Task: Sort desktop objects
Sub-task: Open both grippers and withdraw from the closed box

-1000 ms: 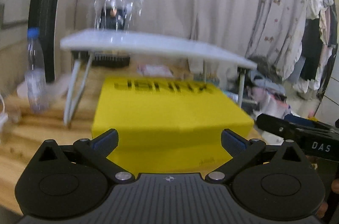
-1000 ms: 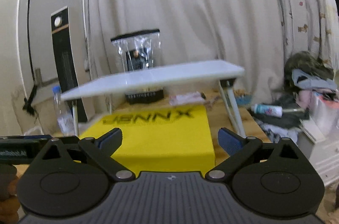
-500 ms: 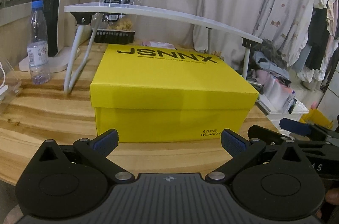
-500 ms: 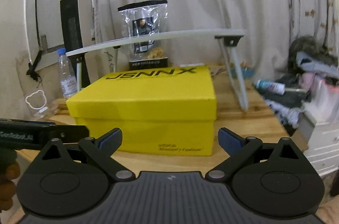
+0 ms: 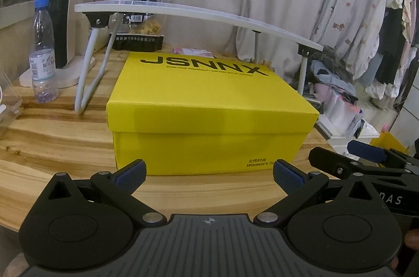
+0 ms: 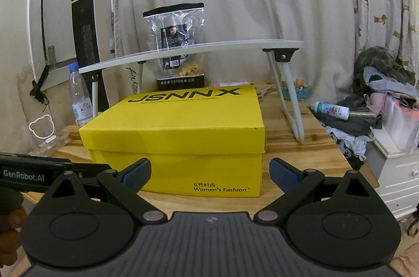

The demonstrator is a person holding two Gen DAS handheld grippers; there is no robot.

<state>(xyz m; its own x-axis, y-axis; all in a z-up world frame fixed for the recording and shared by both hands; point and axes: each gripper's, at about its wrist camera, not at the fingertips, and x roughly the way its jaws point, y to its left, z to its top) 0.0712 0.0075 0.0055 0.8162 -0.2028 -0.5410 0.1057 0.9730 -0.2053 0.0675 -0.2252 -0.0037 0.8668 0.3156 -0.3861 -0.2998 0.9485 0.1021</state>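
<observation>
Two wide-spread, empty grippers, left gripper (image 5: 209, 173) and right gripper (image 6: 210, 172), before a yellow shoebox (image 6: 178, 130) under a white folding table (image 6: 209, 47).

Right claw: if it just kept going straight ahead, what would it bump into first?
Most likely the front wall of the yellow JSNNX shoebox, dead ahead between the open fingers of the right claw. Depth is hard to judge, but nothing lies between.

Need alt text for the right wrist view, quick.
A closed yellow shoebox sits on a wooden table ahead of the open, empty right gripper. A white folding stand straddles its rear; a water bottle stands left.
</observation>
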